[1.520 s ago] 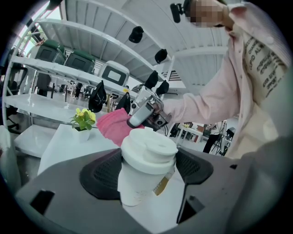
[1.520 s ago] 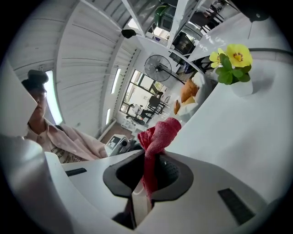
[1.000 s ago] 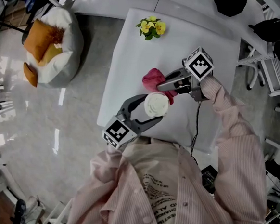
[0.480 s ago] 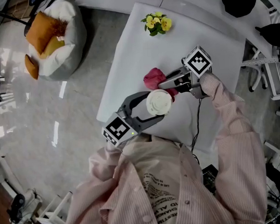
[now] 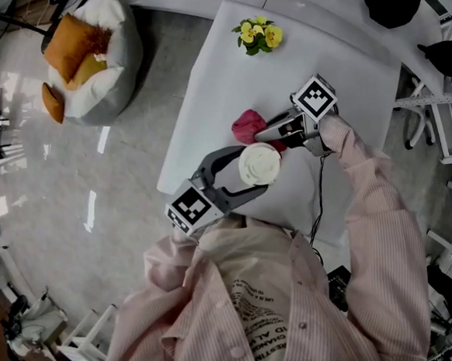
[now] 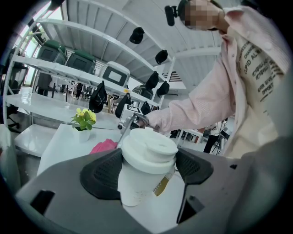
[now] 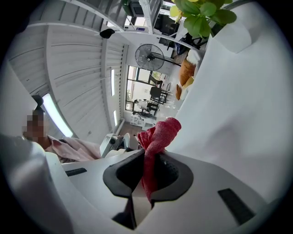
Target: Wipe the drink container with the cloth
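Cup gripped, cloth ready.
My left gripper (image 6: 147,171) clamps the white lidded paper cup (image 5: 260,164) over the white table (image 5: 225,67); my right gripper (image 7: 146,176) pinches the red cloth (image 7: 158,135) just beside the cup, seemingly apart; next I press cloth against its wall.

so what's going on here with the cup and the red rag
A person holds a gripper in each hand over a white table. The left gripper has its fingers clamped on a white lidded cup. The right gripper pinches a red cloth right beside the cup; contact between them isn't clear.
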`<state>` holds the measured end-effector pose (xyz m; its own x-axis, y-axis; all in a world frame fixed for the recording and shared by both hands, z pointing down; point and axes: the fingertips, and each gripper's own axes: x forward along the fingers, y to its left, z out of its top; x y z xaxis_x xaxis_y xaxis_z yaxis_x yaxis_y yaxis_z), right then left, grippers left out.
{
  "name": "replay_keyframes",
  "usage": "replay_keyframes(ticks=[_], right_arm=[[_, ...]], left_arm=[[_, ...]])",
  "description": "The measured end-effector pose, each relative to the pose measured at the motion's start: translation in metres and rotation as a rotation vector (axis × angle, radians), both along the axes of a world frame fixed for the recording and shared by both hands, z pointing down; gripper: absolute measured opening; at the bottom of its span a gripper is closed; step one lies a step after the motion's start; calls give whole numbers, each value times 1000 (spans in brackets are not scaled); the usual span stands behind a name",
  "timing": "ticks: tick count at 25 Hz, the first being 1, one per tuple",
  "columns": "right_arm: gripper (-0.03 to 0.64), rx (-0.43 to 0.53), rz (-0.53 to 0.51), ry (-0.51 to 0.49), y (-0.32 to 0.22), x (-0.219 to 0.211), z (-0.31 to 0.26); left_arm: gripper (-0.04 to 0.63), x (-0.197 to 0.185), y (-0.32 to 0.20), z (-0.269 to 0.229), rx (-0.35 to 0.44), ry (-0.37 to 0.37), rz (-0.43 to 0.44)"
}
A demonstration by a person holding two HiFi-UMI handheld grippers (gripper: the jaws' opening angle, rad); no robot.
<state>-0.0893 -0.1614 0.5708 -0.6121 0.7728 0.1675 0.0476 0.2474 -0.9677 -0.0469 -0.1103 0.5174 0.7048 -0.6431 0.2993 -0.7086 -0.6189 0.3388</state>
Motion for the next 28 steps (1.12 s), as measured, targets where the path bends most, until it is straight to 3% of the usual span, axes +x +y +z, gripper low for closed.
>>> replay_keyframes(ticks=[21,28], right_arm=[[40,31,-29,104,9,-4,48],[40,89,-42,123,9,-5,62]], left_arm=[[362,-1,2,-1,-15,3,0],[362,-1,1,-1,-13,-2,5]])
